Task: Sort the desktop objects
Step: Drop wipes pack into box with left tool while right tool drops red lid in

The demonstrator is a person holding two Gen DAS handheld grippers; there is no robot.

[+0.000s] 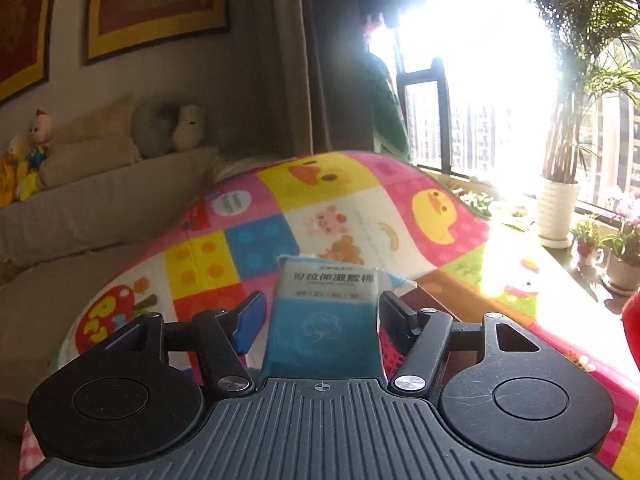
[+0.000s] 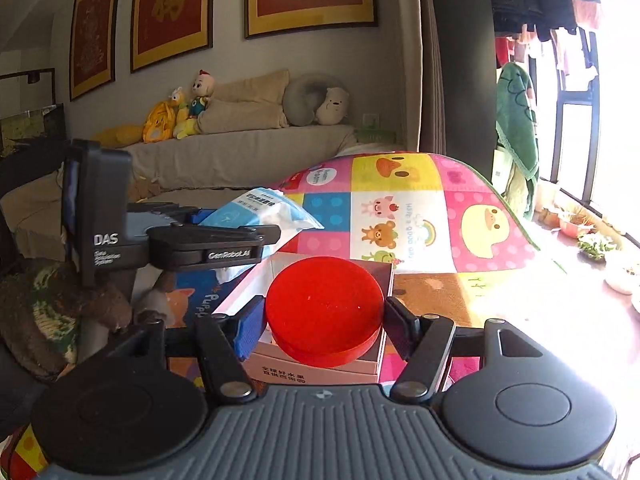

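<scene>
Colourful patchwork cloth (image 2: 420, 208) covers the table, a white-pink box (image 2: 320, 360) sits on it.

Right gripper (image 2: 322, 322): jaws pressed on both sides of the red round lid (image 2: 322, 308), holding it just above the box. Looks like stiff, smooth plastic and light; a grip across the rim is right, but it could slip if tilted.

Left gripper (image 1: 322, 318): blue-white wipes pack (image 1: 324, 320) sits between the jaws, raised off the cloth. Left pad shows a gap, so I can't tell if it's clamped. Pack is probably soft and crinkly and deforms easily; best to hold it mid-body, not by the floppy sealed edge.
</scene>
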